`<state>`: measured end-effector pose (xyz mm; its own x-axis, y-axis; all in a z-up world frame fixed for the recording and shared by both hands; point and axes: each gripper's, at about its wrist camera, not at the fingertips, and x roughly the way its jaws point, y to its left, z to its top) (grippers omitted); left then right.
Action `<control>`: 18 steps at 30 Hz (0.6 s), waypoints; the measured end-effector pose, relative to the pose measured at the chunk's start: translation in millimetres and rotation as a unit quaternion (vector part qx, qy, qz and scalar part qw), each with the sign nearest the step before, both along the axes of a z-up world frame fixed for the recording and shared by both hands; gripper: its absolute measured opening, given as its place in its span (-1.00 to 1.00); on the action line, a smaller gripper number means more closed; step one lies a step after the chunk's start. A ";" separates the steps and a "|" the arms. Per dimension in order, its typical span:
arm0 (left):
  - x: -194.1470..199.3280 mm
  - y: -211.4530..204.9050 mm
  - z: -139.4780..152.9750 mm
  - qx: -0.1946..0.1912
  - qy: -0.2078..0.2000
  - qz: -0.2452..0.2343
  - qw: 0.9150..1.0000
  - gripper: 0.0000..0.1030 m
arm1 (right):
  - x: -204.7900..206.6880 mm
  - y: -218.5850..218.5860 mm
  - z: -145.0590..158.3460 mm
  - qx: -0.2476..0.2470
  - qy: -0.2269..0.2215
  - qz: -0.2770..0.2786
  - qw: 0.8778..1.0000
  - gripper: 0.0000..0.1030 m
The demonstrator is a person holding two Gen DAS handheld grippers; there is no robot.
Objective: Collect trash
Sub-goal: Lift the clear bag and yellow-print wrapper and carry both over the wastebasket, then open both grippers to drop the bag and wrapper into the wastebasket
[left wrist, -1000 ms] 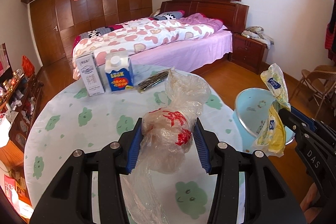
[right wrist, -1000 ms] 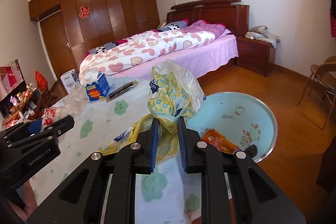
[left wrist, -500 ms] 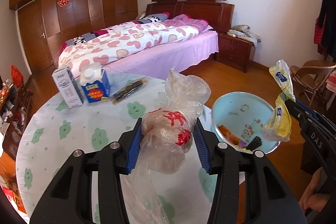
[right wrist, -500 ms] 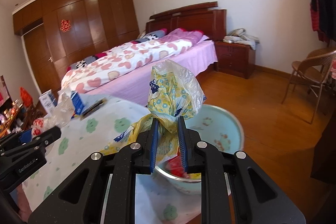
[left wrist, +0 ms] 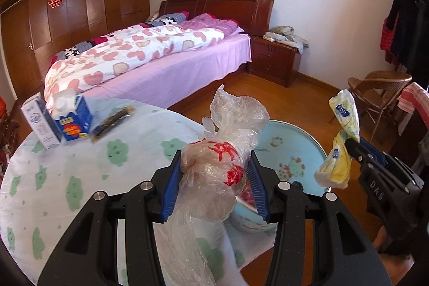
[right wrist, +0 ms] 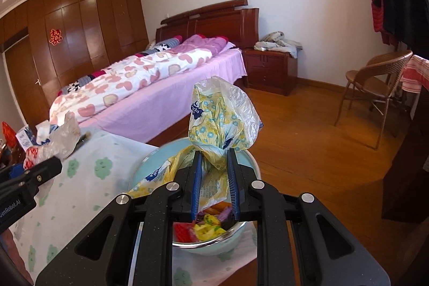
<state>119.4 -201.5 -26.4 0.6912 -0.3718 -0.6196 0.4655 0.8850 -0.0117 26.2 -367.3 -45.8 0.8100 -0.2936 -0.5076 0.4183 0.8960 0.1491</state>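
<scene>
My left gripper (left wrist: 214,165) is shut on a crumpled clear plastic bag with red print (left wrist: 222,160) and holds it above the table's right edge, beside the light blue basin (left wrist: 289,149). My right gripper (right wrist: 214,160) is shut on a yellow flowered plastic wrapper (right wrist: 217,122) and holds it directly over the basin (right wrist: 152,165), which holds several coloured wrappers (right wrist: 206,227). The wrapper (left wrist: 340,141) and right gripper (left wrist: 351,145) show at the right of the left wrist view. The clear bag (right wrist: 53,146) shows at the left of the right wrist view.
The round table (left wrist: 80,173) has a white cloth with green prints. Two cartons (left wrist: 72,119) and a dark flat packet (left wrist: 112,119) stand at its far left. A bed (left wrist: 161,60), nightstand (left wrist: 276,63) and wicker chair (left wrist: 380,93) stand beyond on wood floor.
Both grippers have moved right, toward the basin, with their loads. The right gripper is now above the basin; the cartons have slid to the left of the left wrist view.
</scene>
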 end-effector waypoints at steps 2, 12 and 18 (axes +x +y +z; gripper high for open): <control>2.5 -10.4 -5.7 0.001 0.004 -0.004 1.000 -0.09 | 0.6 -6.4 -3.2 0.000 0.005 -0.004 1.000 -0.62; 26.3 -57.5 -38.6 0.026 0.042 -0.014 0.999 -0.09 | 19.3 -38.4 -31.1 0.010 0.053 0.000 0.999 -0.61; 42.7 -74.8 -53.2 0.029 0.068 -0.019 0.997 -0.07 | 31.5 -51.9 -41.8 0.014 0.080 0.023 0.996 -0.59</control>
